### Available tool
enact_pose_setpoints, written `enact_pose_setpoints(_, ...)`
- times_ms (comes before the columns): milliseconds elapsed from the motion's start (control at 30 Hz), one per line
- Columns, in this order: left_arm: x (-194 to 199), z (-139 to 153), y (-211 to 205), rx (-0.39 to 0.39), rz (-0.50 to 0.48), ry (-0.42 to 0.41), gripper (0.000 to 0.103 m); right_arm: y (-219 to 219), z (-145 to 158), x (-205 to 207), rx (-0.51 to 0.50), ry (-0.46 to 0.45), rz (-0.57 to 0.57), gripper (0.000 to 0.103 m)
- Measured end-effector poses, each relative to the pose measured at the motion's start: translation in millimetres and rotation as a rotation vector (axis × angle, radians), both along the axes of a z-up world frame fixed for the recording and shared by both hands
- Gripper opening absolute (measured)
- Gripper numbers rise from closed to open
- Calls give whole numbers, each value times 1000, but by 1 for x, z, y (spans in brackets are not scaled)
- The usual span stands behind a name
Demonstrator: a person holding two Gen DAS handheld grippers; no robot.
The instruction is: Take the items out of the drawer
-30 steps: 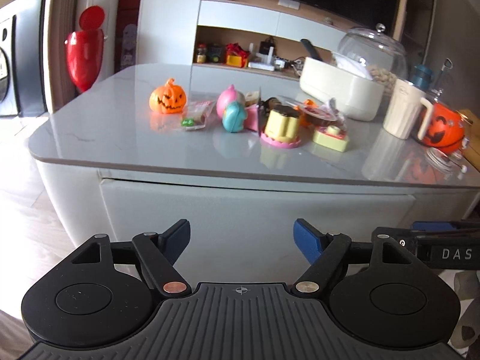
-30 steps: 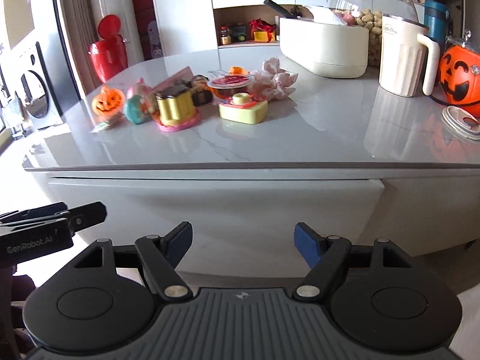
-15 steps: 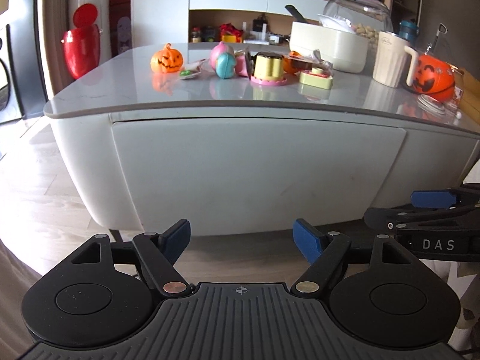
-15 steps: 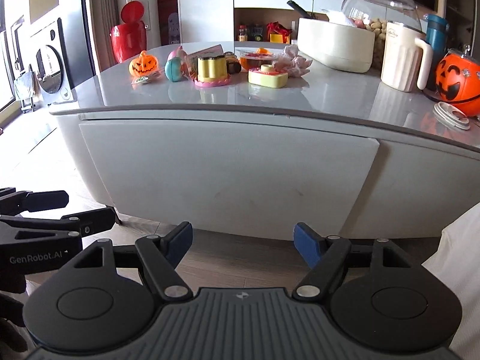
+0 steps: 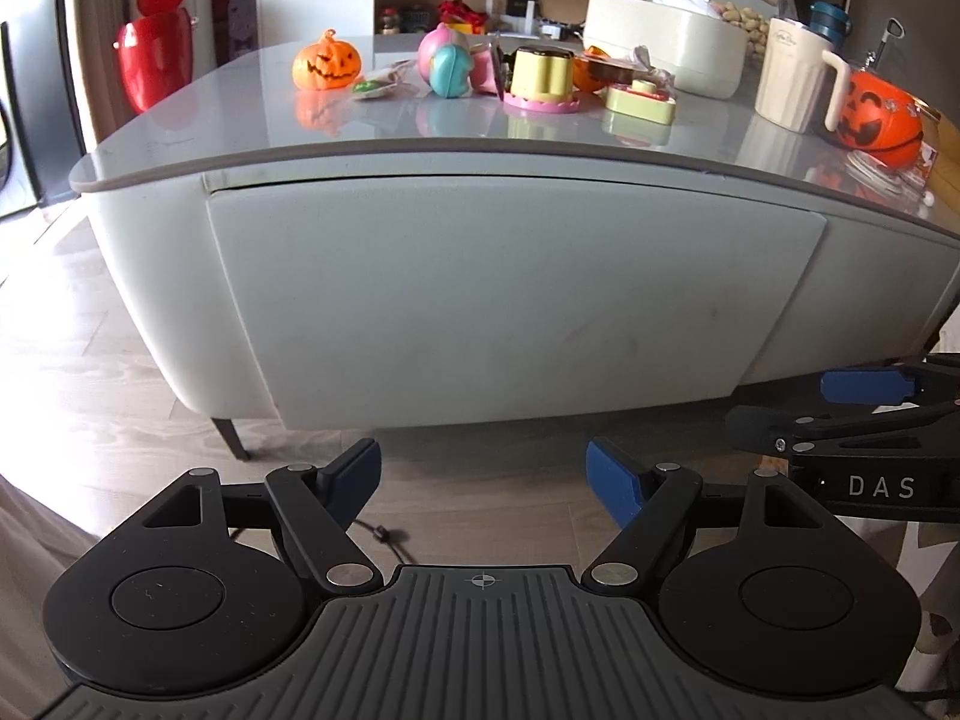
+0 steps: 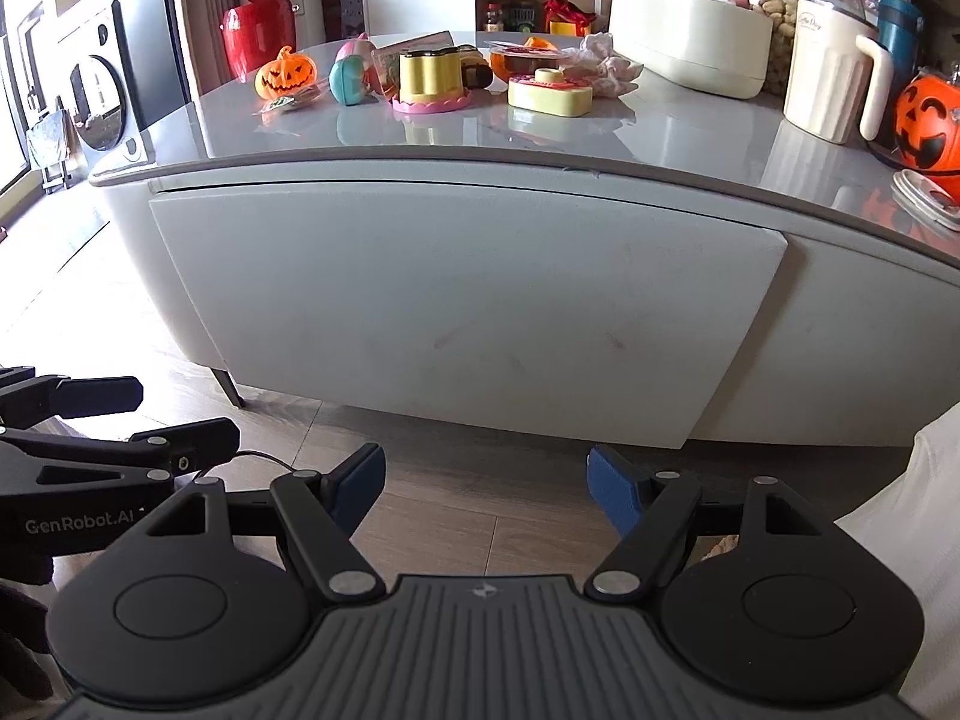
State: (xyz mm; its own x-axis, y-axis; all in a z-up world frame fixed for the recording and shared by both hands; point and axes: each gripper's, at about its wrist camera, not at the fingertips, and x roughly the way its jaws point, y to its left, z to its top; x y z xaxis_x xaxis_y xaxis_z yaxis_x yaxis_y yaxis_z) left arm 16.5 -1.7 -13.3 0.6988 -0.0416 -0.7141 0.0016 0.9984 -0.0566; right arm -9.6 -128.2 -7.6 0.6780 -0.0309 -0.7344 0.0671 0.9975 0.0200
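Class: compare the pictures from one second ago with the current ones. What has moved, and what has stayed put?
Both claws, the left claw and the right claw, dropped from tabletop height and backed off, so the whole drawer front now shows. Nothing was gripped or released. Both stay open and empty, the drawer stays closed, and the small pumpkin and other tabletop items sit unmoved.

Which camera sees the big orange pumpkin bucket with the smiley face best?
The left wrist view shows the pumpkin bucket best: its whole round body and grinning face are visible beside the white jug. In the right wrist view the bucket sits at the picture's right edge, so part of it is cut off.
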Motion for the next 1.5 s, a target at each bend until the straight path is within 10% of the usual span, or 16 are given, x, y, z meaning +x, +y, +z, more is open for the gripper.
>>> enact_pose_setpoints(1500,5,-4,-1,-21,4,36,80,3,-5,6,-16,47,14,75)
